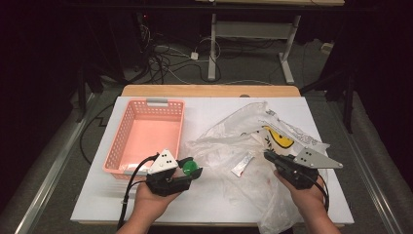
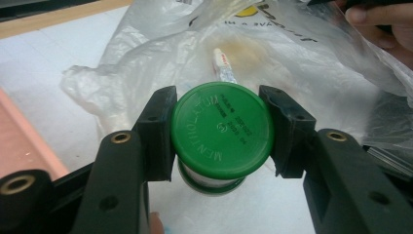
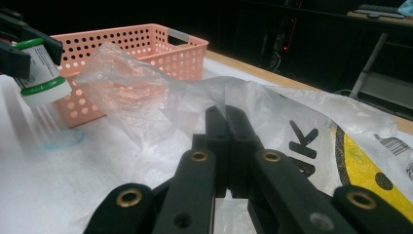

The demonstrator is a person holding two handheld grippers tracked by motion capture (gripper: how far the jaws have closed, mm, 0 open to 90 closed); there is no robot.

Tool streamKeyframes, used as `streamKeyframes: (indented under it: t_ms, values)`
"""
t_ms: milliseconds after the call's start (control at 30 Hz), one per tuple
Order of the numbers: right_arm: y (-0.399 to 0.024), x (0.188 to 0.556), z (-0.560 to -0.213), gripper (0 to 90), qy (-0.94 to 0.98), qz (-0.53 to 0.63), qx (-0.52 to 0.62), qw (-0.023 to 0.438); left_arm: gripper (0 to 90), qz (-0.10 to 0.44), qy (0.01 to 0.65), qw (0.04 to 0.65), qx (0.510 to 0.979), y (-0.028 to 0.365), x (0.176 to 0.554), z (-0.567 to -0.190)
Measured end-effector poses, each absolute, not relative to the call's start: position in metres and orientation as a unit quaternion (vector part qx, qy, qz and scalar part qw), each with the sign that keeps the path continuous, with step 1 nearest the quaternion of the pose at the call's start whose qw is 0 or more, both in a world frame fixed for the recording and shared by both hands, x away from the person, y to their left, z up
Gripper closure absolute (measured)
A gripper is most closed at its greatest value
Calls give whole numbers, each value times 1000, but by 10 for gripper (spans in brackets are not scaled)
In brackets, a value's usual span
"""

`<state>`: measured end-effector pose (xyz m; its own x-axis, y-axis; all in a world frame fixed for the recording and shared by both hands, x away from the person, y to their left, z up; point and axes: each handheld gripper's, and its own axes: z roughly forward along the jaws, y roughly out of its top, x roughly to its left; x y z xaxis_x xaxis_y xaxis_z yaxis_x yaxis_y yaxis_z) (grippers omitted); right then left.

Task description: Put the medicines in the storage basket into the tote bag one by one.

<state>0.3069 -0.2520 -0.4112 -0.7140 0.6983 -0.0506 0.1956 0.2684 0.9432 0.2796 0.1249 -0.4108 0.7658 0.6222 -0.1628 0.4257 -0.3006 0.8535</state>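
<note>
A small jar with a green lid [image 1: 189, 169] hangs just above the table, beside the pink basket's [image 1: 118, 139] near right corner. My left gripper [image 1: 192, 165] is shut on the jar [image 2: 221, 129], one jaw on each side of the lid. A crumpled clear plastic bag [image 1: 229, 141] with a yellow print lies at centre right. My right gripper [image 1: 268, 156] is shut on a fold of the bag [image 3: 272, 105], with its jaws [image 3: 226, 117] pressed together. A small white tube [image 1: 242, 164] lies inside the bag [image 2: 146, 53].
The basket [image 3: 146, 44] stands at the left of the white table top [image 1: 97, 195], and I see nothing in it. Bare table lies in front of the basket and between my hands. Cables trail on the floor behind the table.
</note>
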Motion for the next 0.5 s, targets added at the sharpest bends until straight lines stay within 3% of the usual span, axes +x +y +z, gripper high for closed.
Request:
streamKeyframes:
  t_ms: [500]
  values:
    - [-252,307,-412,900,760,528,297,237,499,96,321,487,807,106,284,-420]
